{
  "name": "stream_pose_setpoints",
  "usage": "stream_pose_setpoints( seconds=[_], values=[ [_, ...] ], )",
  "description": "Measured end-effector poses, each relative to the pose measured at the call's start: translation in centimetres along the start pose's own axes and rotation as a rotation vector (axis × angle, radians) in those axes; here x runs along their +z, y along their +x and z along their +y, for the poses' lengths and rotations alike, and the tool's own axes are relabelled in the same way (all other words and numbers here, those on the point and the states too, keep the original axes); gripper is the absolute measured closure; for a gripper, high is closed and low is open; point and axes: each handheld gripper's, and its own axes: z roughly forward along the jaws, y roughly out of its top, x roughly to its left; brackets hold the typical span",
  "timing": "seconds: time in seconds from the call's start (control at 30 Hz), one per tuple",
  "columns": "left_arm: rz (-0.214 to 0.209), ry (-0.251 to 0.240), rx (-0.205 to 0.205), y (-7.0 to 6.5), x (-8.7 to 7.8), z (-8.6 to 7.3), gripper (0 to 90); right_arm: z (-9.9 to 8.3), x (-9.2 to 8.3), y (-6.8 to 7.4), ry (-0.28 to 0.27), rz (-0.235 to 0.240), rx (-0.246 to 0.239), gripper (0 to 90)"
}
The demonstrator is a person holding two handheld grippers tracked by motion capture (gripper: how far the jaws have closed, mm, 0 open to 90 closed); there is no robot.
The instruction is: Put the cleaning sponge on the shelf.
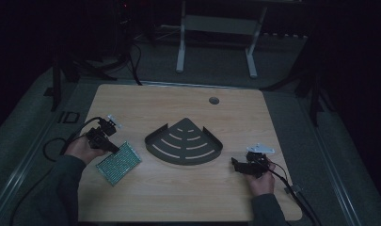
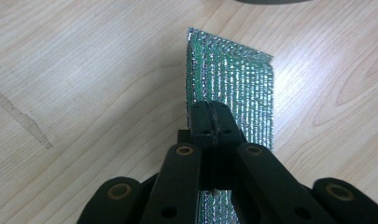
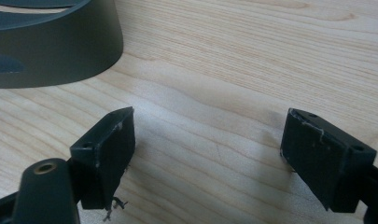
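Dim room, pale desk point(image 1: 188, 188): left fingers point(image 2: 210, 116) pinch the foil pad point(image 1: 118, 163); shelf tray point(image 1: 184, 141) lies at three o'clock; right fingers point(image 3: 114, 154) spread.

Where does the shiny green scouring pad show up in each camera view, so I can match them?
High view: the scouring pad lies lower left, at the left gripper.
Left gripper view: the pad is centre, pinched between the shut jaws.
Right gripper view: not in this picture.
Shared landmark: the dark corner shelf, at top left in the right gripper view.
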Motion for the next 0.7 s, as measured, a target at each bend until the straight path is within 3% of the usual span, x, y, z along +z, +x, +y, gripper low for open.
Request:
stream_pose_setpoints(
  seconds=[0.7],
  values=[
    [0.003, -0.038, 0.014, -0.1, -3.1, 2.2, 90.0, 0.0, 0.0, 0.0, 0.001, 0.0, 0.0, 17.4]
  ],
)
